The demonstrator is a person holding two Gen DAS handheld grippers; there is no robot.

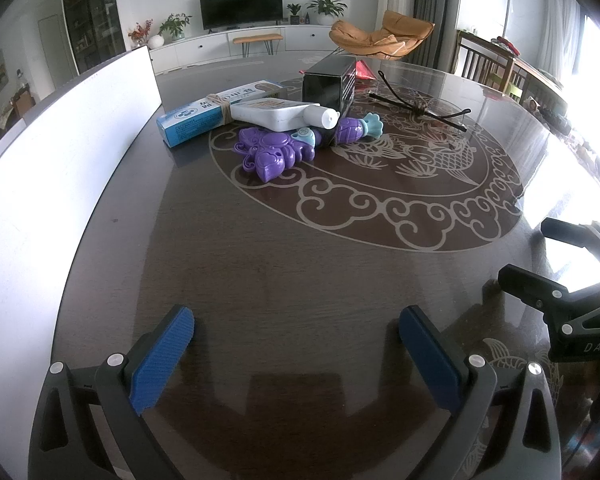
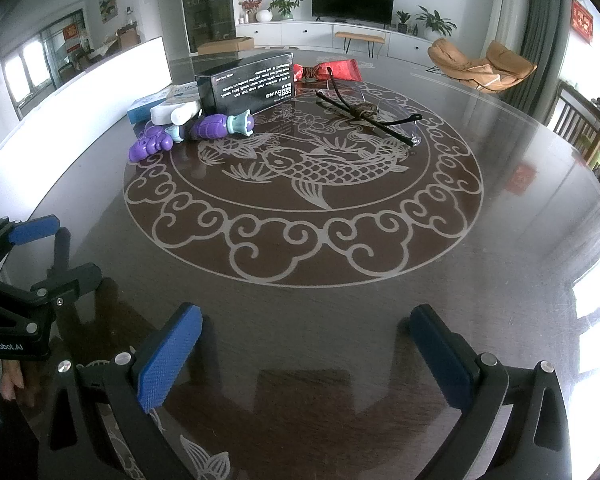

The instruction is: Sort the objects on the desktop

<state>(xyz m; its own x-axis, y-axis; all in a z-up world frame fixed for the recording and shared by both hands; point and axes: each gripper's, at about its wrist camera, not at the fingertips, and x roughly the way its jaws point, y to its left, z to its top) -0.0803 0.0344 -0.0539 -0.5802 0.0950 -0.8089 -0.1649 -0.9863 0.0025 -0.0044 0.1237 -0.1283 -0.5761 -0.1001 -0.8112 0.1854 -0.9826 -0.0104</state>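
Observation:
A pile lies at the far side of the dark round table [image 1: 284,280]: a purple toy [image 1: 276,148] [image 2: 196,132], a white tube [image 1: 284,114] [image 2: 176,114], a blue-and-white box [image 1: 204,114] [image 2: 144,106], a black box [image 1: 328,84] [image 2: 248,80], clear glasses with black arms [image 1: 424,106] [image 2: 368,114] and a red packet [image 2: 332,70]. My left gripper [image 1: 296,360] is open and empty over the near table. My right gripper [image 2: 306,356] is open and empty; it shows at the right edge of the left wrist view [image 1: 572,280].
A white board [image 1: 60,152] [image 2: 100,76] stands along the table's left side. Dining chairs [image 2: 584,128] stand past the right rim. The table centre bears an etched fish pattern [image 2: 304,168].

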